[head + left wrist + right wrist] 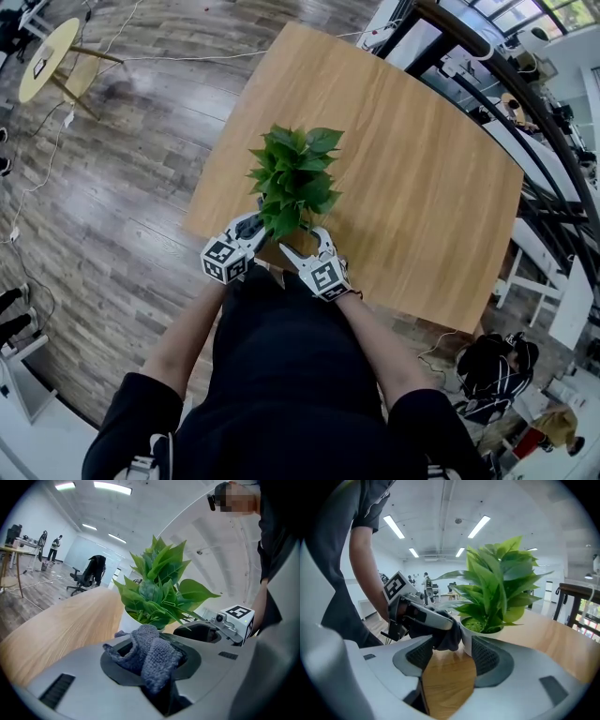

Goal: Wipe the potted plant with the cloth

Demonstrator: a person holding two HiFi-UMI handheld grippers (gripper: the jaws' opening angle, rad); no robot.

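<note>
A leafy green plant (pixel 295 178) in a white pot (pixel 480 632) stands near the front edge of the wooden table (pixel 422 187). My left gripper (pixel 251 230) sits at the pot's left side, shut on a grey-blue cloth (pixel 150 651) that bunches up between its jaws. In the right gripper view the cloth (pixel 447 639) touches the pot's rim. My right gripper (pixel 452 653) is open just in front of the pot, with only bare table between its jaws; the head view shows this right gripper (pixel 311 246) under the lowest leaves. The pot is hidden by foliage in the head view.
The table's front edge (pixel 281 267) runs right under both grippers. A black railing (pixel 525 103) runs along the right side. A small round yellow table (pixel 47 58) stands far left on the wood floor. An office chair (pixel 86 573) stands in the distance.
</note>
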